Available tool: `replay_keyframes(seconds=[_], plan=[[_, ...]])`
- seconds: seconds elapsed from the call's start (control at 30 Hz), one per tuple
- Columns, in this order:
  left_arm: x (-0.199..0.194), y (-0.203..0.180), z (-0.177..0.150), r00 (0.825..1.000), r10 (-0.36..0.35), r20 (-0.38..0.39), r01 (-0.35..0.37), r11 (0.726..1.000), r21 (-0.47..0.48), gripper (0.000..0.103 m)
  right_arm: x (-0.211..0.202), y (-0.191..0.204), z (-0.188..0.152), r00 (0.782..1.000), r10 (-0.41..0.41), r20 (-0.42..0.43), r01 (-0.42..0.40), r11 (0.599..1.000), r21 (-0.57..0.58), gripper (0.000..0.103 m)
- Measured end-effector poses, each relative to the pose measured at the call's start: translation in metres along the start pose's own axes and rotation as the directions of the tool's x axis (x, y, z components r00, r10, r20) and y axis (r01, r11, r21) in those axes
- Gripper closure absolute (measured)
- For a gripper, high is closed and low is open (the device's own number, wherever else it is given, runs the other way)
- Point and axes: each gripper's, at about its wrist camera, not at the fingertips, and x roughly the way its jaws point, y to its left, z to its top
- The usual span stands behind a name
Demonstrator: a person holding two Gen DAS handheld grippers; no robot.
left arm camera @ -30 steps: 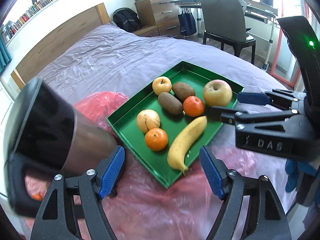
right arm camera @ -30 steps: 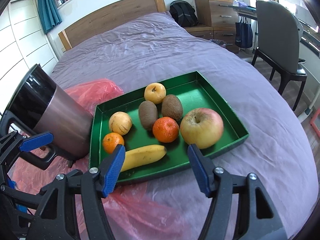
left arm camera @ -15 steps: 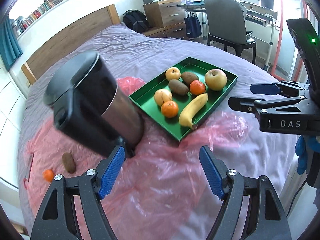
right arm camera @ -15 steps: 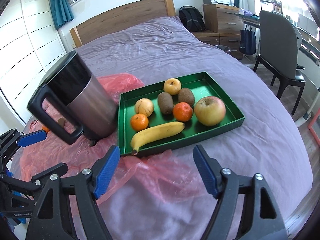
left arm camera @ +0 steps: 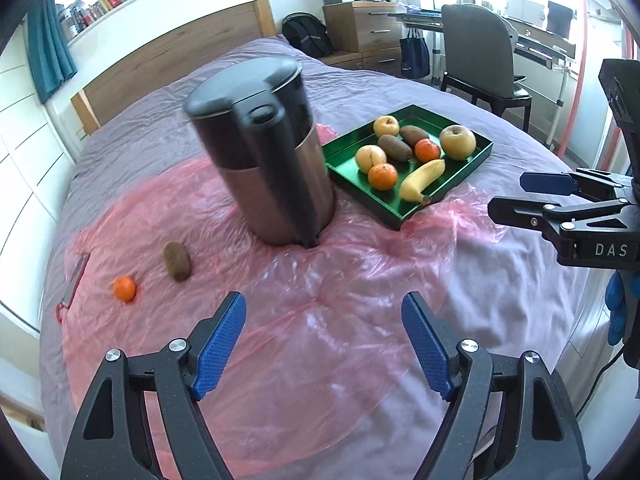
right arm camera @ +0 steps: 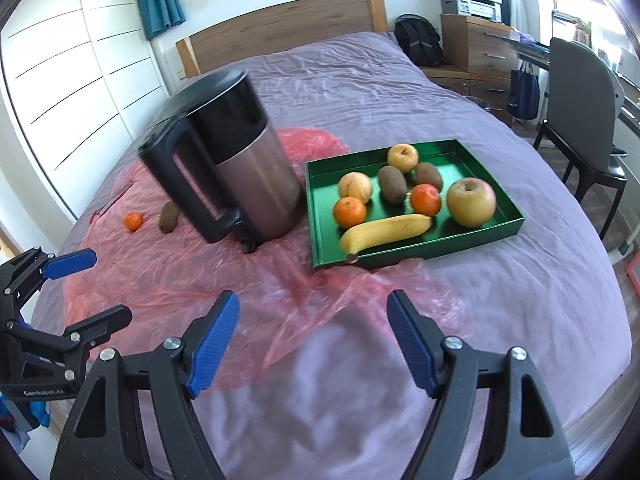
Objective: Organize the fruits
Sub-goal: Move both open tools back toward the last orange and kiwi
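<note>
The left gripper (left arm camera: pixel 324 344) hangs over the pink plastic sheet (left arm camera: pixel 320 300) on the bed; its blue pads are apart and its jaws are opening, with nothing between them. The right gripper (right arm camera: pixel 314 338) is also spread wide and empty, above the near edge of the sheet and the purple bedcover (right arm camera: pixel 500 320). Beyond the left gripper, a little to its left, a loose kiwi (left arm camera: pixel 176 261) and a small mandarin (left arm camera: pixel 124 289) lie on the sheet, near each other but not touching, and well apart from both grippers. Behind them stands an electric kettle (left arm camera: pixel 272 160), steel with a black lid and handle. Just beside the kettle, farther to the right, is the green tray (right arm camera: pixel 424 254). In the tray lie a banana (right arm camera: pixel 384 232) along the near wall, two mandarins (right arm camera: pixel 350 211), two kiwis (right arm camera: pixel 393 184), a large apple (right arm camera: pixel 471 202), a pale round fruit (right arm camera: pixel 355 186) and a small yellow apple (right arm camera: pixel 403 157) at the far side. A wooden headboard (right arm camera: pixel 280 32) closes the bed.
</note>
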Motion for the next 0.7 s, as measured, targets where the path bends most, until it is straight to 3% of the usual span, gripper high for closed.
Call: replay_keyframes(seconds=[0.23, 0.33, 0.7], plan=[[-0.015, 0.038, -0.032, 0.998, 0.059, -0.015, -0.060, 0.996, -0.062, 0.027, 0.003, 0.050, -0.010, 0.999, 0.041, -0.031, -0.043, 0.996, -0.077, 0.000], [-0.020, 0.061, -0.046, 0.997, 0.074, -0.019, -0.076, 0.991, -0.111, 0.021, 0.005, 0.073, -0.011, 0.997, 0.057, -0.043, -0.062, 0.992, -0.110, 0.000], [-0.025, 0.148, -0.101, 0.990, 0.130, -0.055, -0.140, 0.953, -0.270, 0.011, 0.020, 0.151, -0.008, 0.989, 0.115, -0.089, -0.131, 0.968, -0.216, 0.000]])
